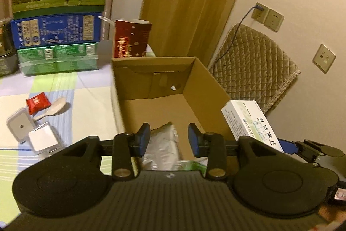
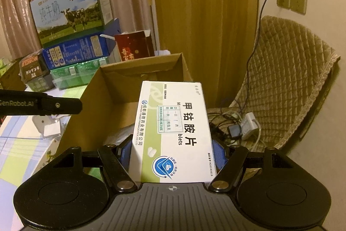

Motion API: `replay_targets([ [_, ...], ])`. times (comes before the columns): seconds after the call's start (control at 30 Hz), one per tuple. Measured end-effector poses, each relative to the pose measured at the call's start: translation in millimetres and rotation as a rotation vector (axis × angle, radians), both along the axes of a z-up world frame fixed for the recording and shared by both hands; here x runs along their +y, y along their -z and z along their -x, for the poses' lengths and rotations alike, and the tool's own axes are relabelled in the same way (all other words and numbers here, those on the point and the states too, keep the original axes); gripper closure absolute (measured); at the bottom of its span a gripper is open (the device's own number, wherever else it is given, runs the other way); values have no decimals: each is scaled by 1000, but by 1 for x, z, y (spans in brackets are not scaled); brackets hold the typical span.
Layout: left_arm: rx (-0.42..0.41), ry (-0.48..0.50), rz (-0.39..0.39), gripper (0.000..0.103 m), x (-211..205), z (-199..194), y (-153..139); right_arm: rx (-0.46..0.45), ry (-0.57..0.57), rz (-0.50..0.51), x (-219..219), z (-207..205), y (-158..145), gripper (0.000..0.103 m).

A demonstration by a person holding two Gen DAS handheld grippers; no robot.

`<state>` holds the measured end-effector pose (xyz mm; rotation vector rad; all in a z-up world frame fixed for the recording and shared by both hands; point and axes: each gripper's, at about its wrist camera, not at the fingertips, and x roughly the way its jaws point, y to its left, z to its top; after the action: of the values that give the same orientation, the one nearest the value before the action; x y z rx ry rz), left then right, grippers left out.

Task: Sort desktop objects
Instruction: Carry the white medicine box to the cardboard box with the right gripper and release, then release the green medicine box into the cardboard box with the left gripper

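Note:
An open cardboard box [image 1: 151, 101] stands on the table's right side. A silver pouch [image 1: 161, 144] and a green-white packet lie on its floor. My left gripper [image 1: 168, 133] hovers open over the box's near end, with the pouch below the gap. My right gripper [image 2: 172, 153] is shut on a white and green medicine box [image 2: 173, 133], held above the right wall of the cardboard box [image 2: 138, 77]. The medicine box [image 1: 253, 122] also shows at the right in the left wrist view. A red snack packet [image 1: 37, 104], a spoon [image 1: 54, 109], a white lidded container [image 1: 19, 126] and a clear plastic box [image 1: 44, 140] lie on the tablecloth.
Stacked milk cartons [image 1: 58, 14] and a red carton [image 1: 130, 38] stand behind the cardboard box. A chair with a quilted cover [image 2: 287, 83] stands to the right of the table, with chargers and cables [image 2: 240, 127] on it. A wooden door [image 2: 203, 14] and wall sockets [image 2: 292, 0] are behind.

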<state>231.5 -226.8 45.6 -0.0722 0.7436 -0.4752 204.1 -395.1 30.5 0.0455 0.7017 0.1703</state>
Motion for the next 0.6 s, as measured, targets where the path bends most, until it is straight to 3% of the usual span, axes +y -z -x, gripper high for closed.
replay_targets([
  [0.4,-26,-53,-24,41,41,22,-6,-27,1,-65,3,16,-9,24],
  [0.6,-19,-71,-58,34,64,44,-5,-27,-14,-87,16,47,-15,22],
])
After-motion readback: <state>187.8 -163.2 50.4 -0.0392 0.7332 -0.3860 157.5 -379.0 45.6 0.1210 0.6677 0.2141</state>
